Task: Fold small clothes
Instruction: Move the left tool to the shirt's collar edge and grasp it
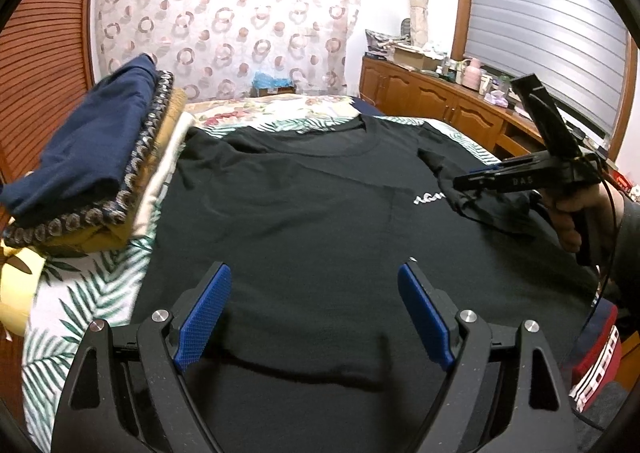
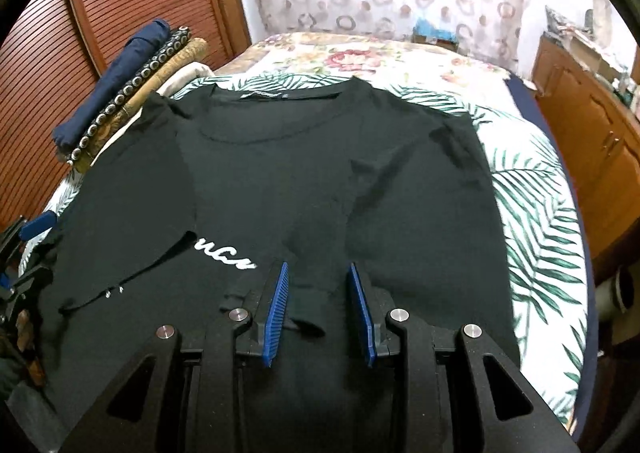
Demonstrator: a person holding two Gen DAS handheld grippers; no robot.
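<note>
**Black T-shirt spread on the bed, one sleeve between the right fingers**

Blue-padded fingers (image 1: 208,317) of the left gripper (image 1: 314,311) stand wide apart above the lower part of the black T-shirt (image 1: 320,221), gripping nothing. That shirt lies front up on the bed (image 1: 80,305), on a white cover printed with green leaves, its round collar (image 1: 360,133) at the far end and its hem nearest the left wrist camera. White lettering (image 1: 428,199) shows on the chest, partly covered by cloth.

From the right wrist view, the right gripper (image 2: 319,307) is low over the shirt (image 2: 280,181). Its fingers (image 2: 276,313) are part-way open, with a sleeve cuff (image 2: 306,303) lying in the gap between them; I cannot tell whether the pads press the cloth. This sleeve is drawn in over the chest. On the shirt's other side, a panel of cloth (image 2: 132,213) is folded inward across the body, its edge ending at the lettering (image 2: 224,255).

In the left wrist view the right gripper (image 1: 468,185) appears side-on, held by the person's hand (image 1: 572,217), its tip just above bunched sleeve cloth (image 1: 480,209).

Beside the shirt's shoulder stands a stack of folded clothes (image 1: 104,165): navy on top, a patterned piece, mustard and cream below. Behind the bed hang a circle-print curtain (image 1: 224,21) and, along the right wall, a wooden cabinet (image 1: 432,97) with clutter on it.
</note>
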